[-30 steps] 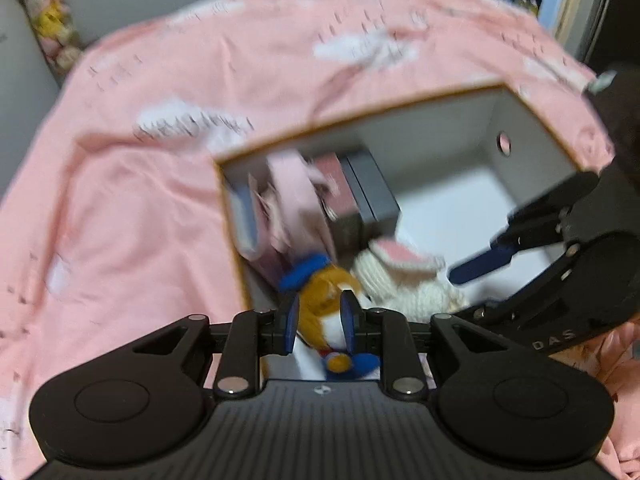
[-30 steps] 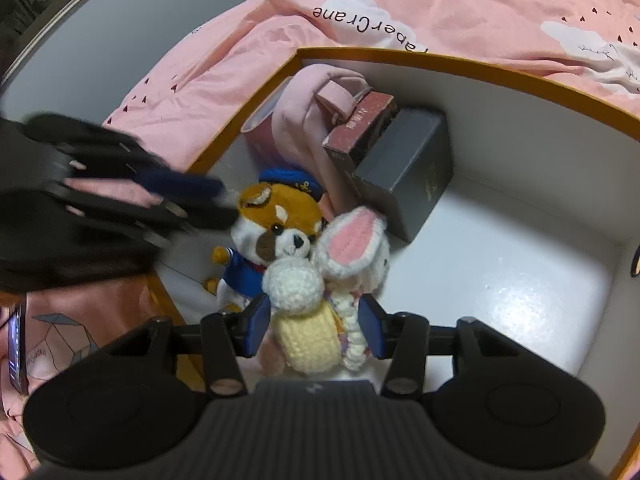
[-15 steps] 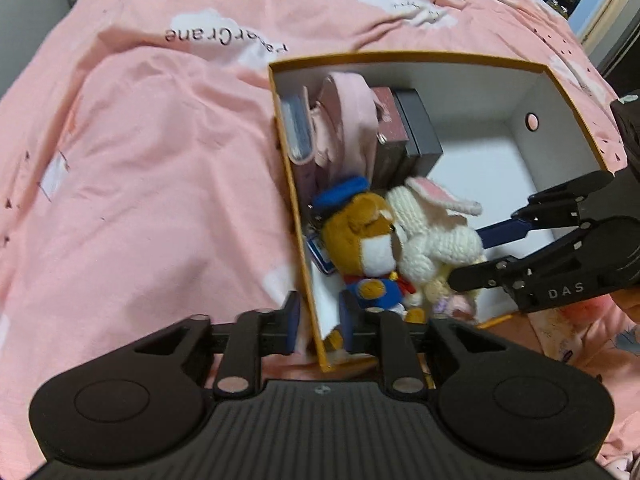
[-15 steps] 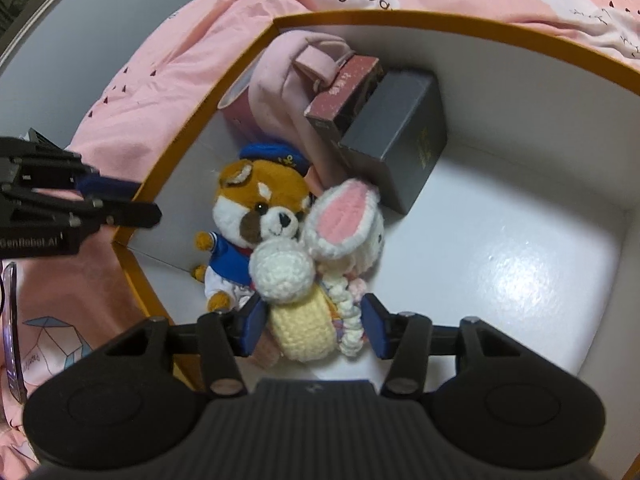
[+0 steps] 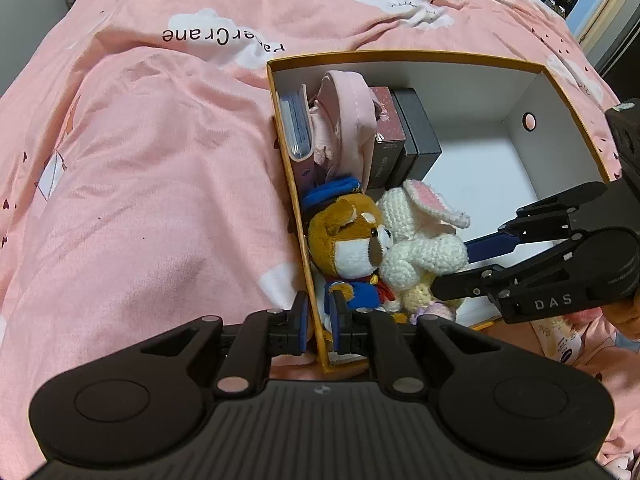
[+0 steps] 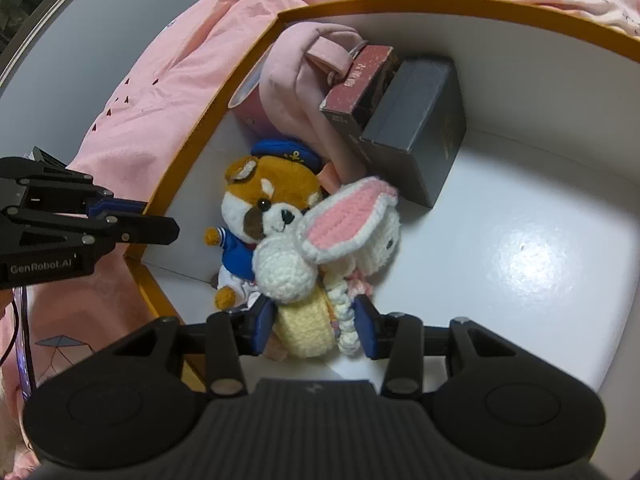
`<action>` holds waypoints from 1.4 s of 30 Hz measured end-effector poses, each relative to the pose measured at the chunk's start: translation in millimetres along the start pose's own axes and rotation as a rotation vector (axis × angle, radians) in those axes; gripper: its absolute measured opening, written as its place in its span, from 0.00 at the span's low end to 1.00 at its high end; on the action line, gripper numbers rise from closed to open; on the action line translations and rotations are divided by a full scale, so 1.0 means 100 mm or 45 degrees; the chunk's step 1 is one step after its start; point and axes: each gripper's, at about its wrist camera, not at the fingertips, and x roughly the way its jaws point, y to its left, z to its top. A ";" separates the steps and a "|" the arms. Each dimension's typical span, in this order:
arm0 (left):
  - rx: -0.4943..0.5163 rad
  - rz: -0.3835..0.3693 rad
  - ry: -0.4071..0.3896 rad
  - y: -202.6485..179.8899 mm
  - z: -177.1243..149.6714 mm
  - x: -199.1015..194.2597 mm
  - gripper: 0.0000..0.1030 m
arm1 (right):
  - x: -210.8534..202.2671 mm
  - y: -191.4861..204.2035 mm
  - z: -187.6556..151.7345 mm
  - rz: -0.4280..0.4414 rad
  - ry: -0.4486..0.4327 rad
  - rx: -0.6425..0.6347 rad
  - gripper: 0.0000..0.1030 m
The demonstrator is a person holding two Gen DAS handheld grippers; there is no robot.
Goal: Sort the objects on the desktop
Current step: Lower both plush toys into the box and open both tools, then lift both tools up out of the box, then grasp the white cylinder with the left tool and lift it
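Orange box wall (image 5: 304, 240) pinched by left tool (image 5: 320, 316), floor right bare.

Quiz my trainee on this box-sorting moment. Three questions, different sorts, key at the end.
1. True or false: the left gripper is shut on the side wall of the box.
2. What lies between the fingers of the right gripper? A: the sailor dog. B: the crochet rabbit. C: nothing.
3. In a few words: what stands between the pink bag and the dark grey box?

Key
1. True: one finger is outside the wall and one inside.
2. B. The jaws are closing on its yellow body.
3. The maroon box, wedged upright between them.
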 end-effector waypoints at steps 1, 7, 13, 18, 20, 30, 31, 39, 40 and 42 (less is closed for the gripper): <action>-0.003 0.003 -0.005 0.00 0.00 0.00 0.12 | -0.01 0.01 -0.01 -0.010 -0.008 -0.012 0.46; -0.049 0.038 -0.116 0.04 -0.04 -0.13 0.12 | -0.22 0.10 -0.09 -0.118 -0.115 -0.076 0.49; 0.003 0.055 -0.311 -0.10 -0.21 -0.51 0.12 | -0.71 0.22 -0.32 -0.138 -0.320 -0.106 0.49; 0.058 0.012 -0.337 -0.30 -0.42 -0.69 0.14 | -1.03 0.35 -0.64 -0.135 -0.438 -0.082 0.46; 0.088 -0.007 -0.324 -0.40 -0.53 -0.70 0.15 | -1.11 0.38 -0.79 -0.137 -0.463 -0.065 0.43; 0.266 -0.038 -0.122 -0.85 -1.00 -0.54 0.22 | -1.12 0.31 -1.50 -0.241 -0.379 0.071 0.41; 0.296 -0.035 -0.093 -0.89 -1.04 -0.51 0.22 | -1.09 0.30 -1.56 -0.229 -0.359 0.087 0.41; 0.595 0.060 0.154 -1.20 -1.32 -0.22 0.33 | -0.75 0.26 -1.81 -0.209 -0.216 0.173 0.41; 0.626 0.087 0.179 -1.22 -1.33 -0.18 0.33 | -0.72 0.28 -1.82 -0.201 -0.206 0.161 0.41; 0.683 0.128 0.213 -1.26 -1.37 -0.12 0.35 | -0.69 0.31 -1.81 -0.196 -0.196 0.139 0.41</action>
